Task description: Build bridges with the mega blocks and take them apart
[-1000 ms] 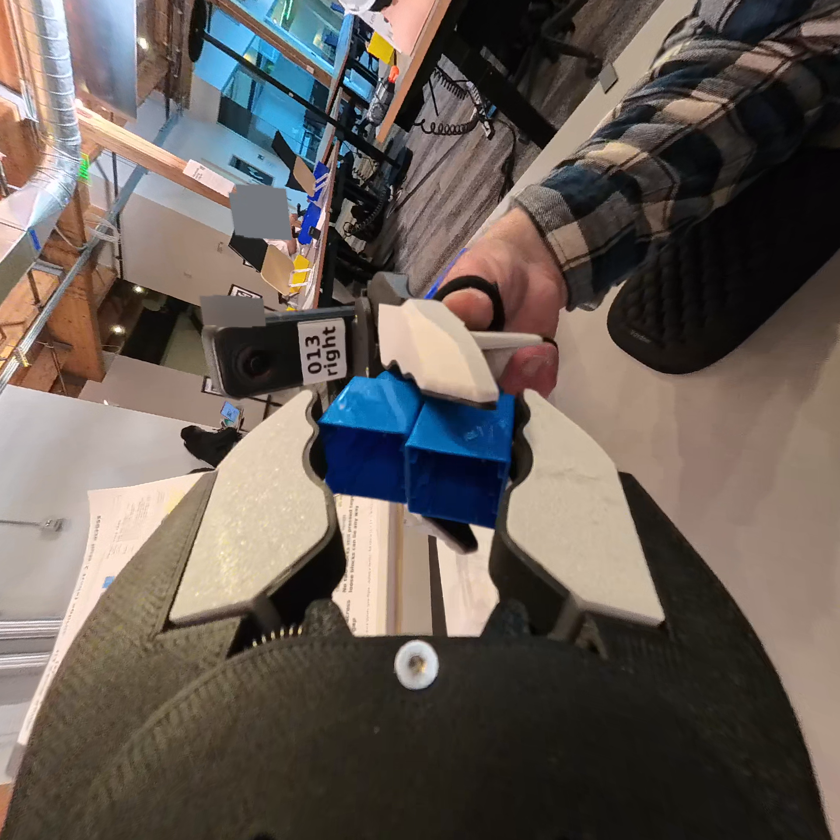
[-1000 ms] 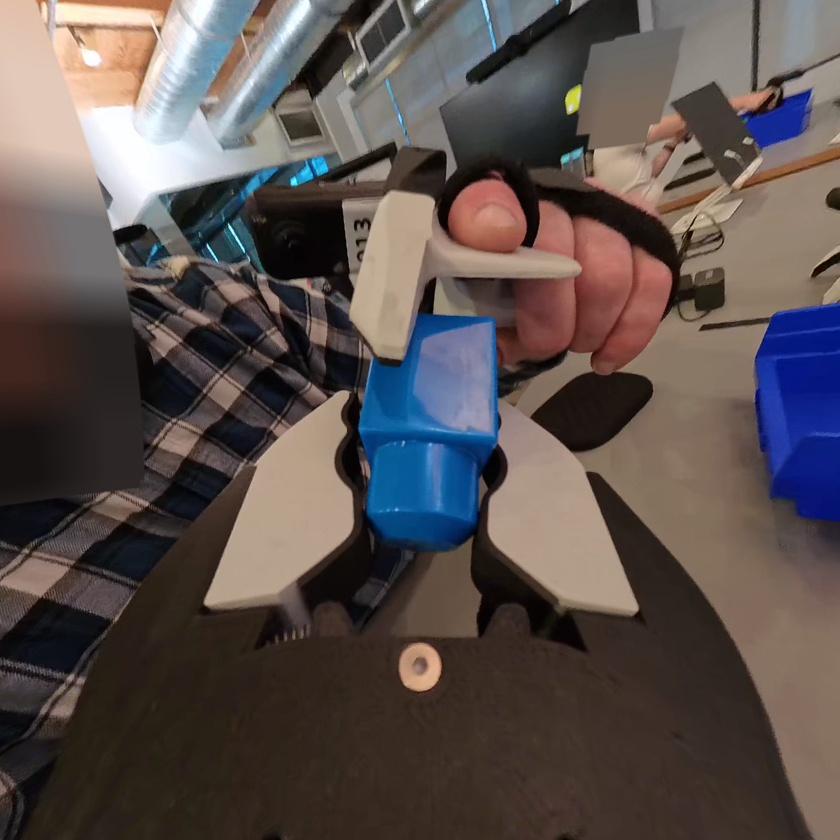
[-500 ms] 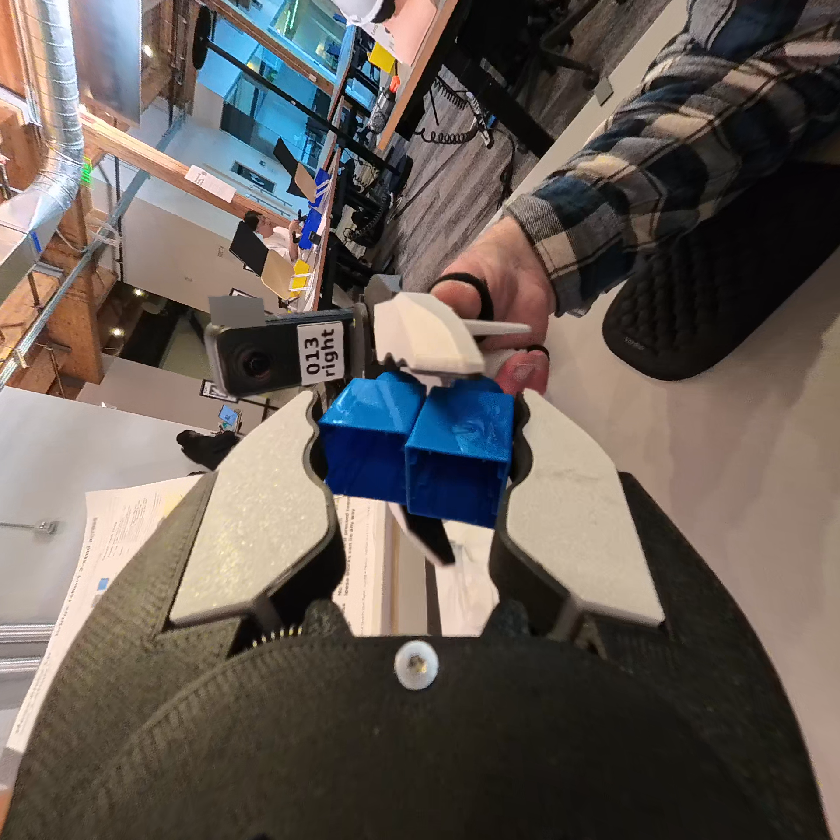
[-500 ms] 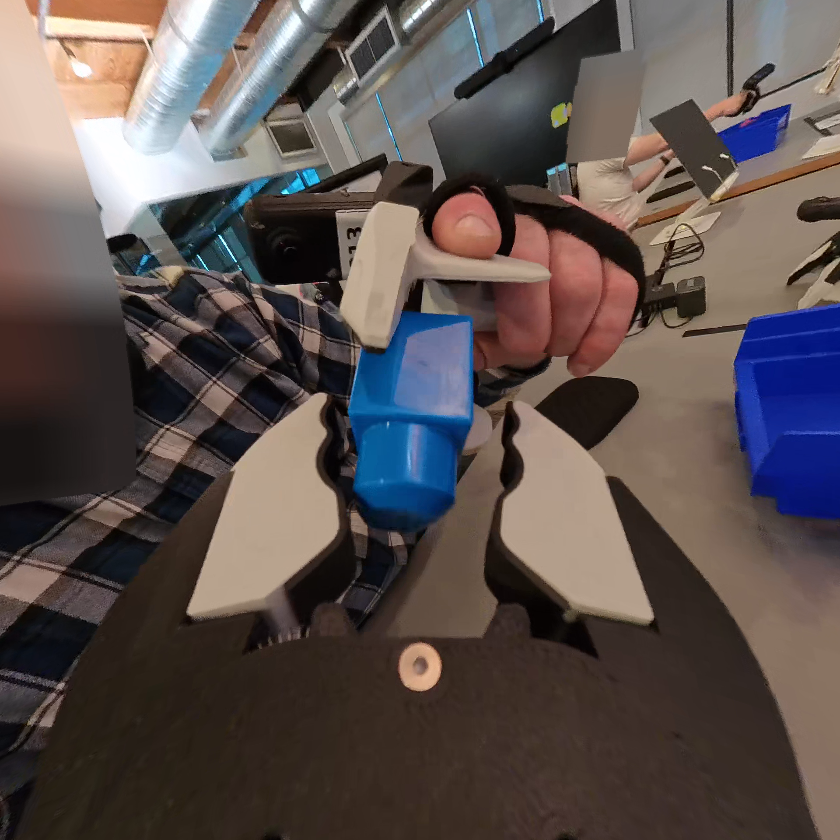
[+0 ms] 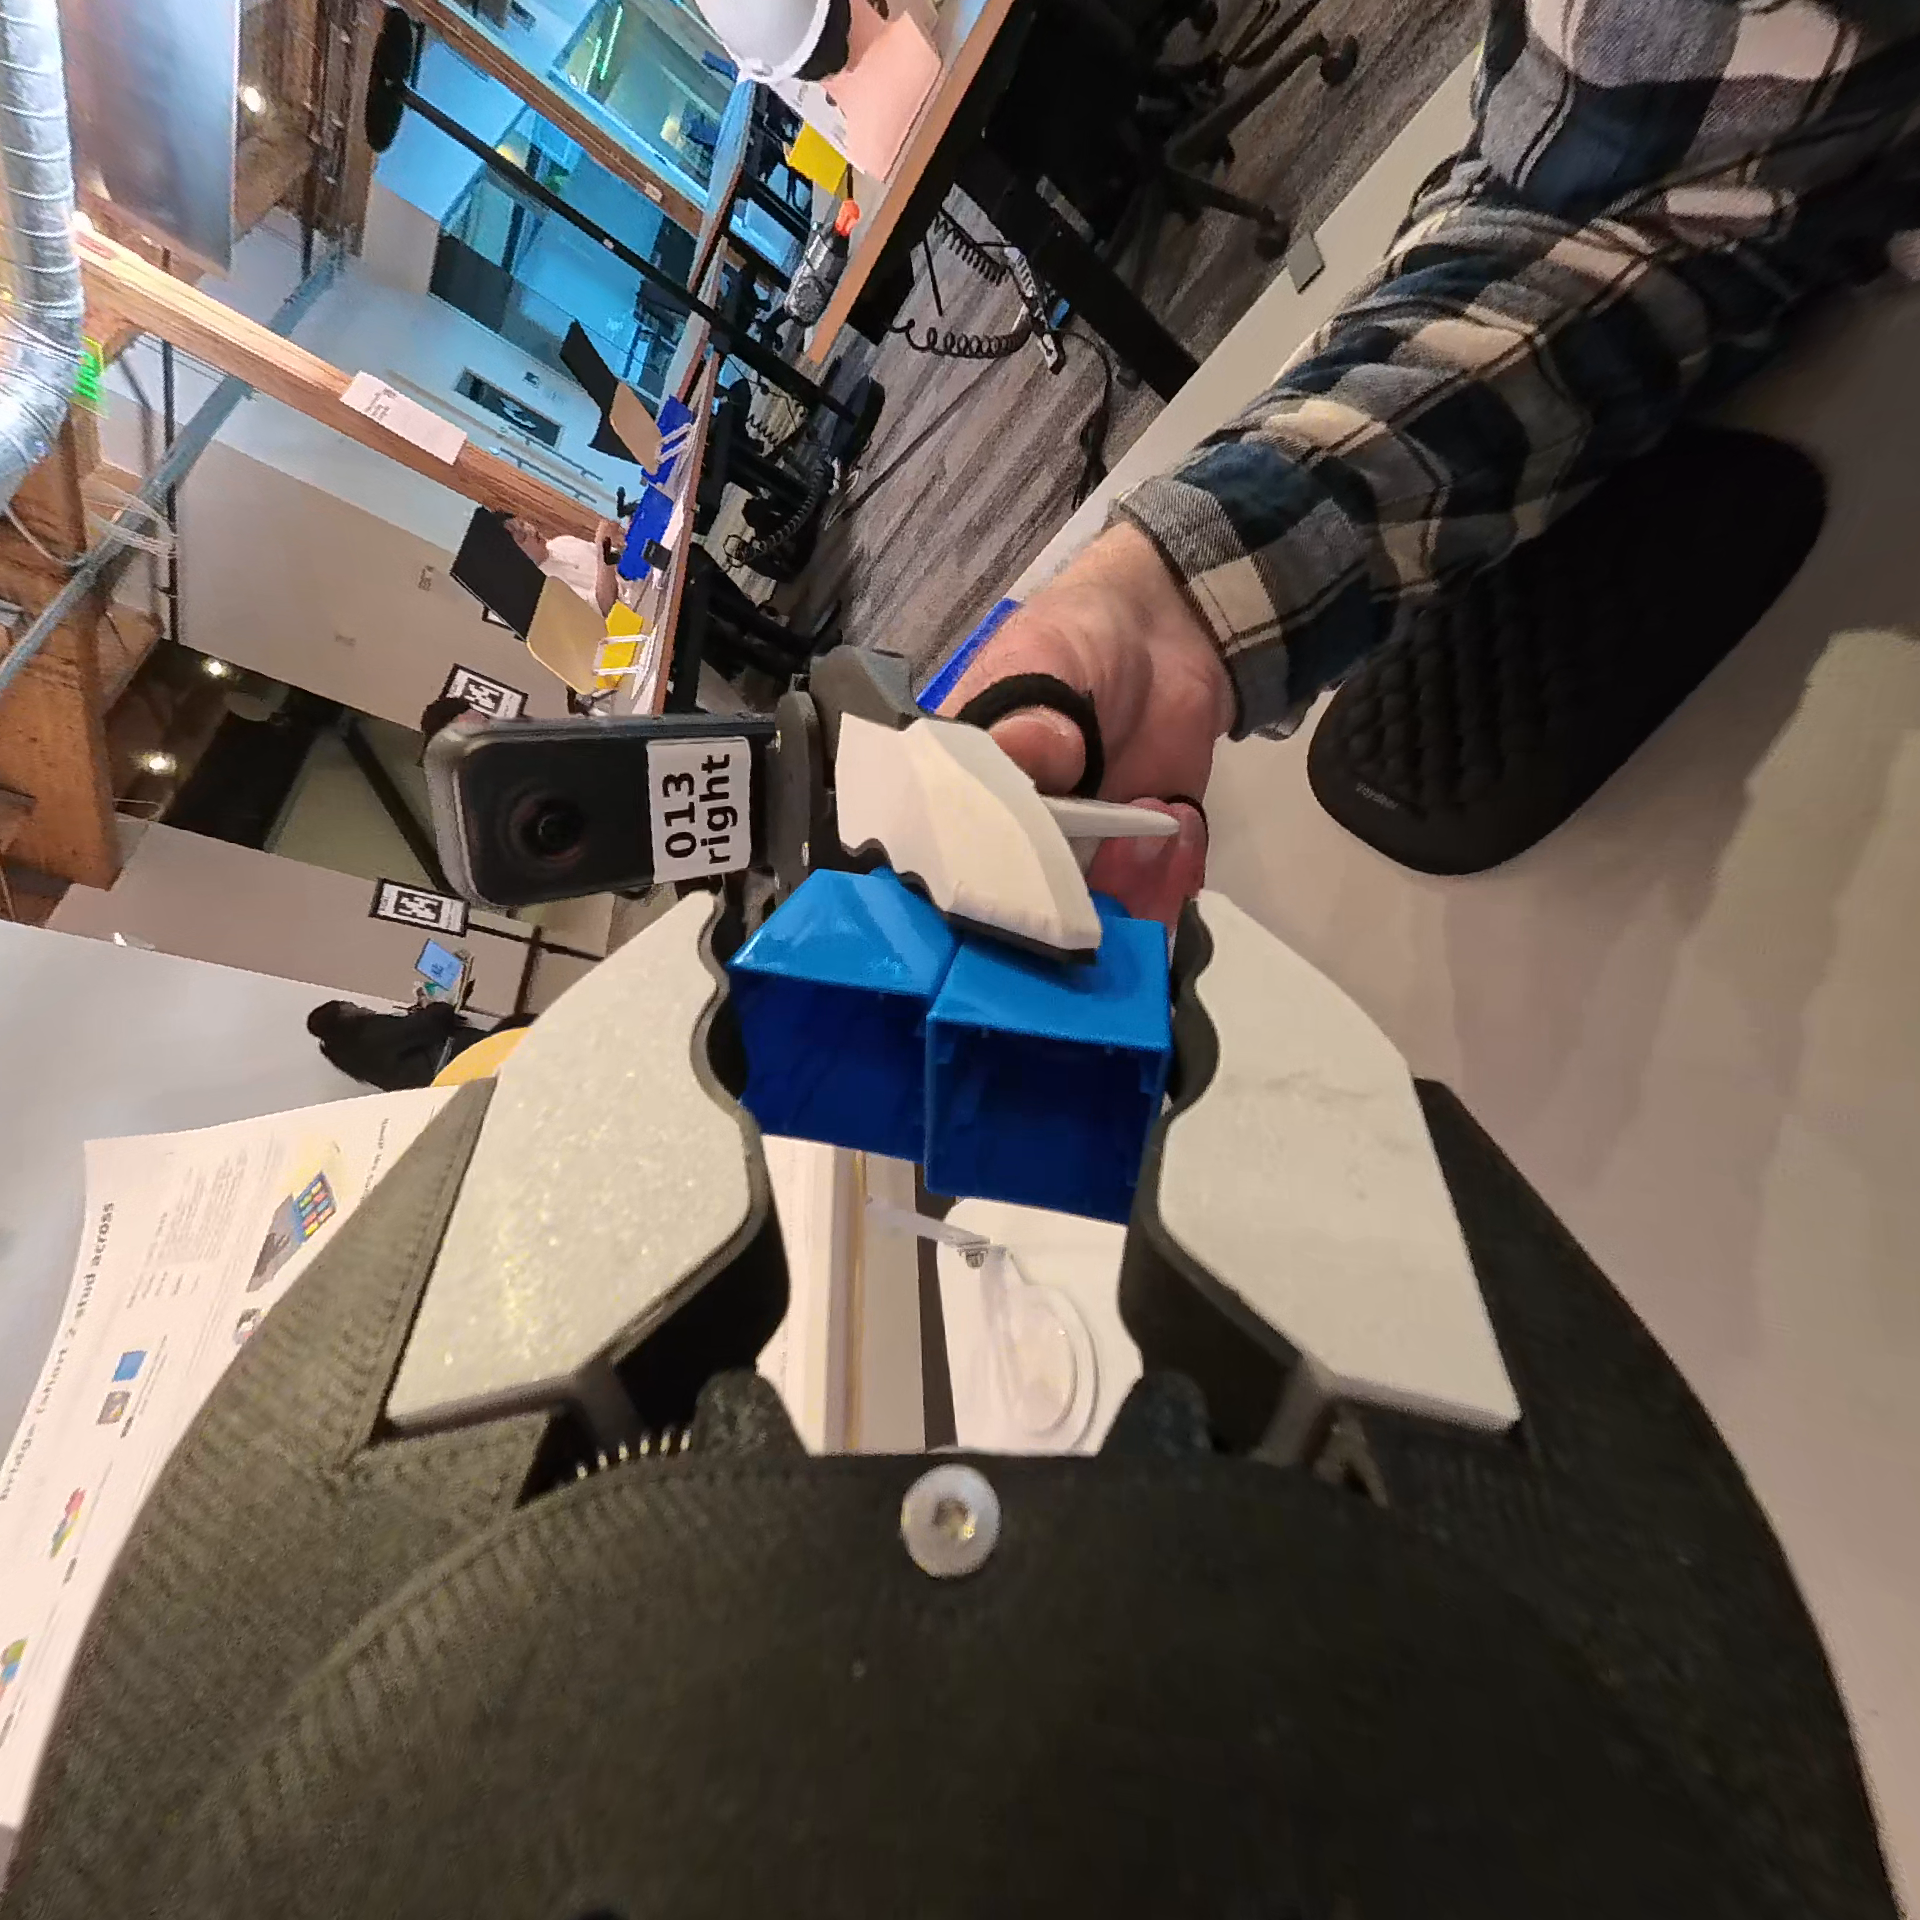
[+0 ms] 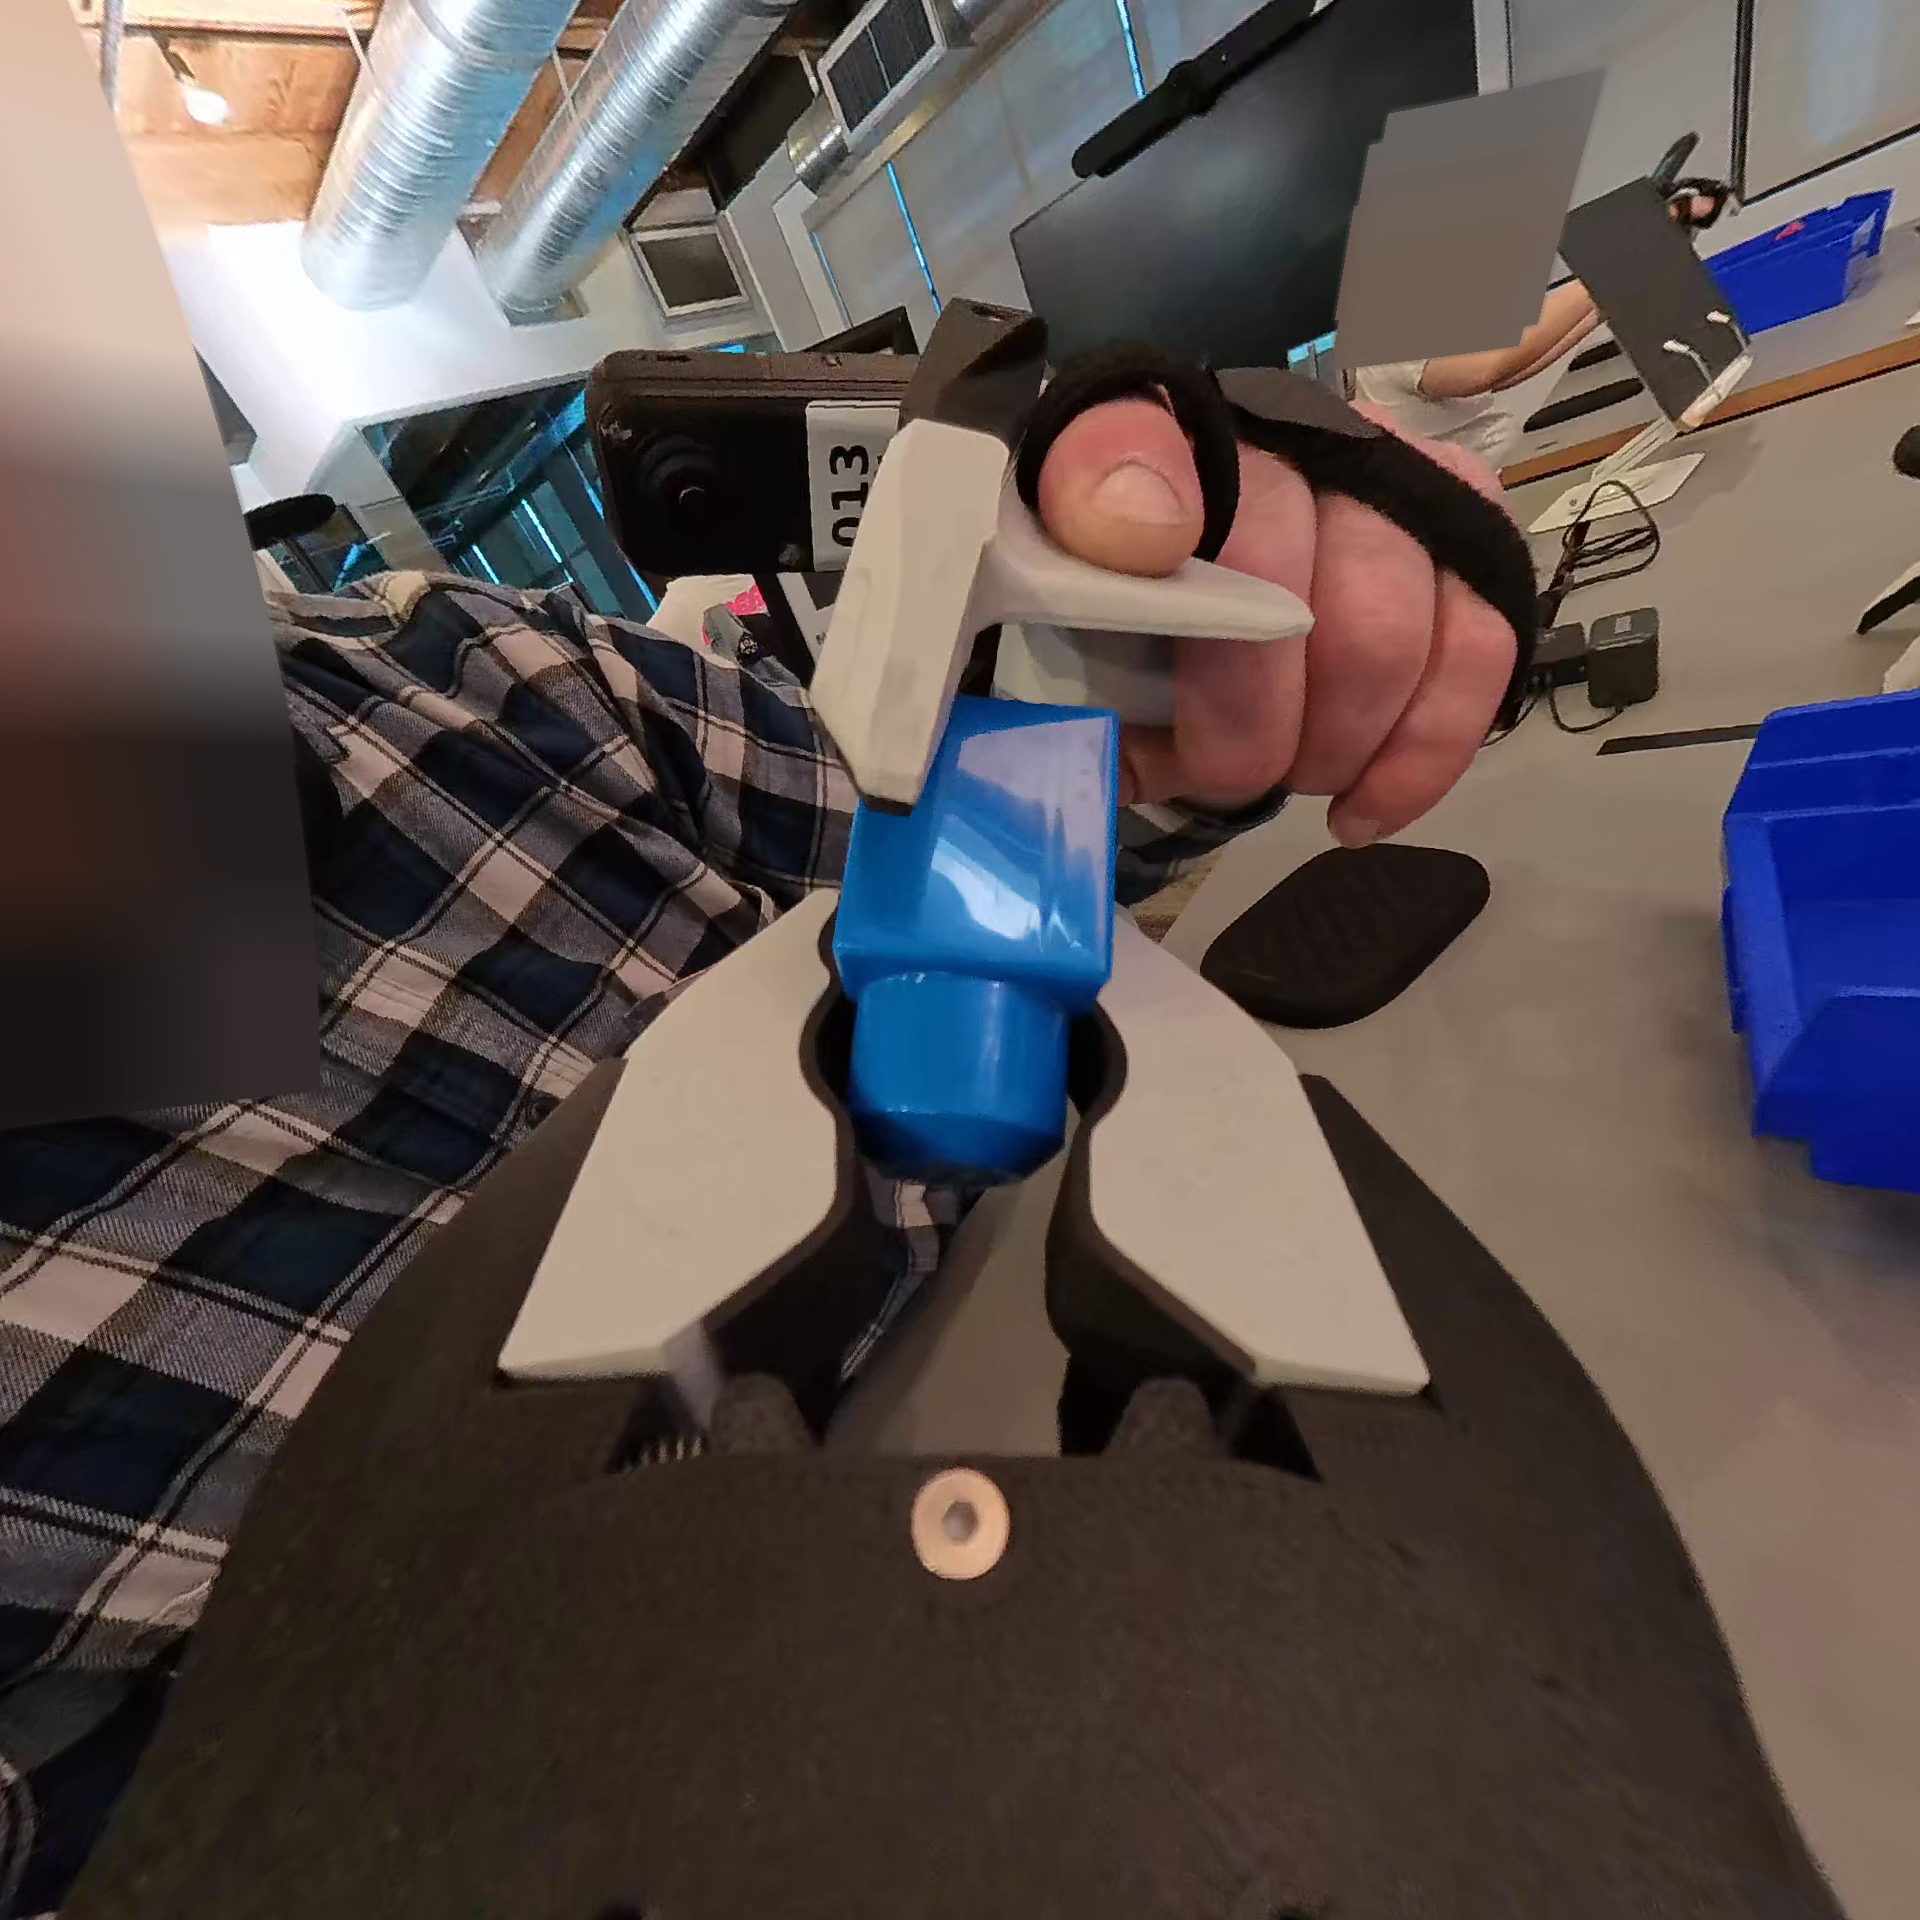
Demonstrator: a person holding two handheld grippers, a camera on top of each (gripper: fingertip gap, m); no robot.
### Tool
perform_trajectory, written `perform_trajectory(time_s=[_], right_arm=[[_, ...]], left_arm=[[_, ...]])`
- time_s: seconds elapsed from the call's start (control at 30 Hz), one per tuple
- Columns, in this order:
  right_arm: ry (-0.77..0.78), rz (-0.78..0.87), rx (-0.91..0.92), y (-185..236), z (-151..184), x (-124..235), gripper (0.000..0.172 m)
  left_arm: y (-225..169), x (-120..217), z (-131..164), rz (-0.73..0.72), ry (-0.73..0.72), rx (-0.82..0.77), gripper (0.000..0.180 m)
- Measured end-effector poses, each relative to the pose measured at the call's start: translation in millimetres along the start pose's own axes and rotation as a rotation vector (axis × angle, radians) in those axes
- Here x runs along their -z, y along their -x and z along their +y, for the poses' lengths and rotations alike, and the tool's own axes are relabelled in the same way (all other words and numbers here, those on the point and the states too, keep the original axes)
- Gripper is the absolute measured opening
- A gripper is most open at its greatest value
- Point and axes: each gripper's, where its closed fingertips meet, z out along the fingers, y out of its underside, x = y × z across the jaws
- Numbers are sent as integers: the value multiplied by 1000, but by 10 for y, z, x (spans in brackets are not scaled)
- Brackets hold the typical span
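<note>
Your right gripper (image 6: 966, 1023) is closed around the round stud of a blue block (image 6: 977, 883), both grey fingers (image 6: 727, 1132) pressed against the stud's sides while the block's square body juts out past the tips. At the block's far end, one finger of the left gripper (image 6: 899, 623) touches its upper corner, worked by your strapped hand (image 6: 1299, 623) with the thumb on the grey lever. A plaid sleeve (image 6: 499, 883) fills the left, and on the grey table (image 6: 1558, 1195) to the right lie a black pad (image 6: 1351, 935) and a blue bin (image 6: 1829, 935).
</note>
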Motion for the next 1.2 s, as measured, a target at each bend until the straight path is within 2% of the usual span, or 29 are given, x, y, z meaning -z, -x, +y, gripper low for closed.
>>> perform_trajectory(time_s=[0.5, 0.7, 0.8, 0.87, 0.93, 1.0, 1.07, 1.1, 1.13, 1.17, 1.2], right_arm=[[0, 3, 36, 42, -33, 22, 38], [-21, 83, 64, -35, -113, 223, 38], [-78, 266, 91, -212, -256, 774, 38], [-60, 527, 112, -452, -255, 1358, 38], [-100, 707, 74, -553, -243, 1960, 38], [-103, 909, 22, -661, -118, 2553, 39], [-182, 1017, -46, -684, -30, 3022, 39], [-137, 1150, -118, -764, 146, 3299, 43], [-58, 1324, -171, -834, 346, 3604, 71], [-30, 1436, -194, -842, 443, 3822, 87], [-62, 1472, -201, -811, 436, 3926, 88]], left_arm=[[37, 48, -71, -17, -35, -6, 77], [150, 197, -93, -70, -58, 26, 88], [252, 366, -34, -130, -40, 42, 88], [267, 482, 59, -154, -9, 44, 66], [267, 584, 174, -166, 19, 68, 49], [282, 673, 284, -194, 41, 95, 47], [291, 739, 362, -210, 53, 122, 47], [298, 763, 404, -218, 65, 131, 46], [309, 781, 455, -228, 83, 138, 46], [316, 797, 505, -234, 101, 147, 46], [320, 813, 543, -238, 109, 156, 46]])
